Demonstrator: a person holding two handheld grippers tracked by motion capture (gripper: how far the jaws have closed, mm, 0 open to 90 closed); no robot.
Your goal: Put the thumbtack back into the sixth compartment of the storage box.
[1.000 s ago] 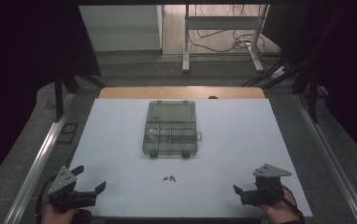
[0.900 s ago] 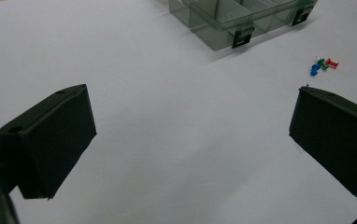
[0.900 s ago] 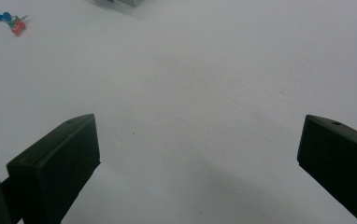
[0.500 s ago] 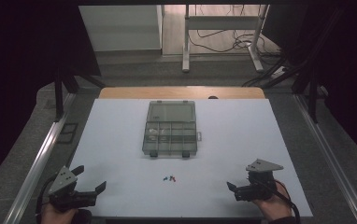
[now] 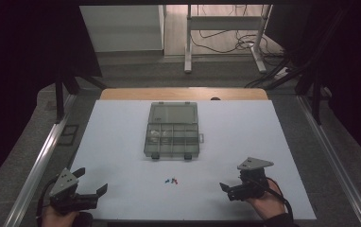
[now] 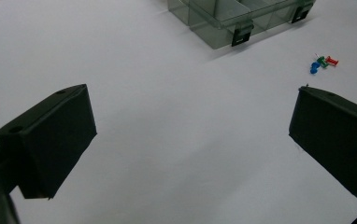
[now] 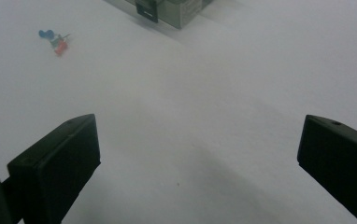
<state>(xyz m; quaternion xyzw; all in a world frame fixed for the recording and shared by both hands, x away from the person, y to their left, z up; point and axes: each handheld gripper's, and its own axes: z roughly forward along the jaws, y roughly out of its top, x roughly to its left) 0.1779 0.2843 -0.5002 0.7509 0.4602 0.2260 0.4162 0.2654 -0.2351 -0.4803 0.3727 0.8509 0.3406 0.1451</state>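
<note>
We saw a plain white tabletop [image 5: 122,142] with a bare strip of light wood [image 5: 183,93] along its far edge. On it stood a smoky grey, see-through compartment box [image 5: 172,130] with black latches [image 6: 241,36]. Three pushpins [image 5: 171,180] lay together: one blue [image 6: 314,68], one green [image 6: 321,61], one red [image 6: 332,60]. Both pairs of tongs were matt black, the left tongs [image 5: 91,182] and the right tongs [image 5: 226,190] alike, each topped with a grey three-cornered plate [image 5: 254,163]. The rails [image 5: 41,161] beside the tabletop were silver-grey, and the floor beyond was grey, crossed by black cables [image 5: 221,45].
</note>
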